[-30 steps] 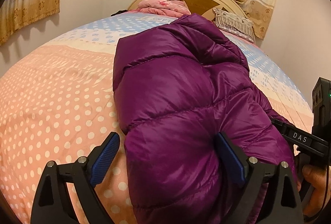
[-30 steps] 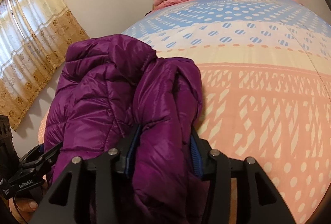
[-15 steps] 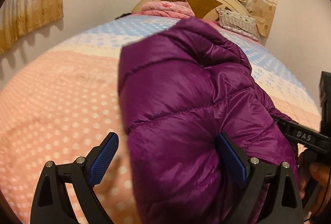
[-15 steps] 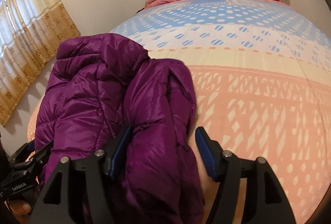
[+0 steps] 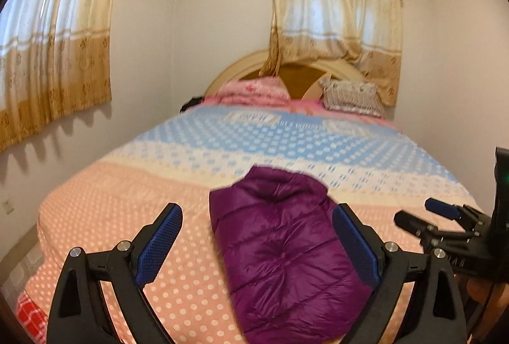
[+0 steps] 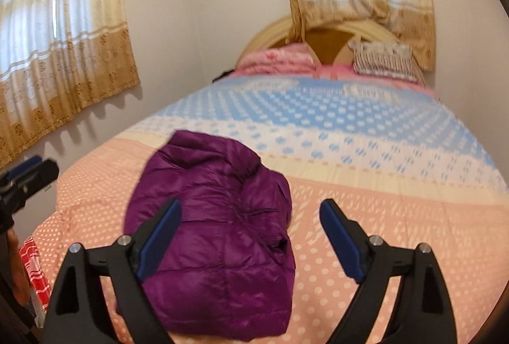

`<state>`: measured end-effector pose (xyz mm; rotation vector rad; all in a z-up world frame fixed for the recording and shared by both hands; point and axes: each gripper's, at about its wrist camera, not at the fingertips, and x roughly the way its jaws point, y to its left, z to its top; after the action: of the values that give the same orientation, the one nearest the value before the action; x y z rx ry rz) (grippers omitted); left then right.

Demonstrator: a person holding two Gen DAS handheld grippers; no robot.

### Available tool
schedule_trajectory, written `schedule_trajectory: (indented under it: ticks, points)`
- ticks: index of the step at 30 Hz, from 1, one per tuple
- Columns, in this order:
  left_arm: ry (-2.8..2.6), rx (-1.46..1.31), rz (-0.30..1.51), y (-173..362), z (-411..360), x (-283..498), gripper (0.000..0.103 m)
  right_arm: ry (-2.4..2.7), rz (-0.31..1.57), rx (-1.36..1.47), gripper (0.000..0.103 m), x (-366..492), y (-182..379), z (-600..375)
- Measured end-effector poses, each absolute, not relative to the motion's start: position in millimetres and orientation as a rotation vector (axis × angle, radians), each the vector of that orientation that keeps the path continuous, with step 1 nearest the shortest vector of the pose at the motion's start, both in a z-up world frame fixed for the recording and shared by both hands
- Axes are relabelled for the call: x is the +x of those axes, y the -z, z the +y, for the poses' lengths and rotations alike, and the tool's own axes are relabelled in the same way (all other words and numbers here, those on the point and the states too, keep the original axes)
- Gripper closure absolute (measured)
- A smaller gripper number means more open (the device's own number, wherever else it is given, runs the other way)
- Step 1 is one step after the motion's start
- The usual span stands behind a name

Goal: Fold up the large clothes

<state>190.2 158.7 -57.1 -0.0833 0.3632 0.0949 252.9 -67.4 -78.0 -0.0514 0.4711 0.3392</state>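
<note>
L gripper (image 5: 257, 240) fingers spread wide, nothing btwn pads; R gripper (image 6: 251, 236) likewise spread, empty; folded purple puffer jacket (image 6: 216, 216) lies on polka-dot bedspread (image 6: 381, 185) near foot of bed; pillows (image 5: 350, 96) by headboard beyond.

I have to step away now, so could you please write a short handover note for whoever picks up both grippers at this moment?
Left gripper: open, holding nothing, raised above the bed.
Right gripper: open, holding nothing, also raised.
Purple down jacket: lies folded into a compact bundle on the pink dotted part of the bedspread, near the foot of the bed, touched by neither gripper.
Done: the jacket appears folded and set down.
Left: probably only a check that the bundle holds its shape; no other garment to fold shows in these views.
</note>
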Motion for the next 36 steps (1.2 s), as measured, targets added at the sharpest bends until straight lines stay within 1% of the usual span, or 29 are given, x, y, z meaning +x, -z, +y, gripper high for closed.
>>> schedule_trajectory:
  ticks: [8,36]
  points:
    - [-0.080,-0.095,0.311,39.2,158.1,171.9,0.007,-0.353,0.417,-0.053,0.011,230.4,58.4,-62.5]
    - [-0.103,-0.125,0.338,48.4,166.9,176.9,0.007,-0.389,0.428,-0.053,0.011,223.8,64.8,-57.4]
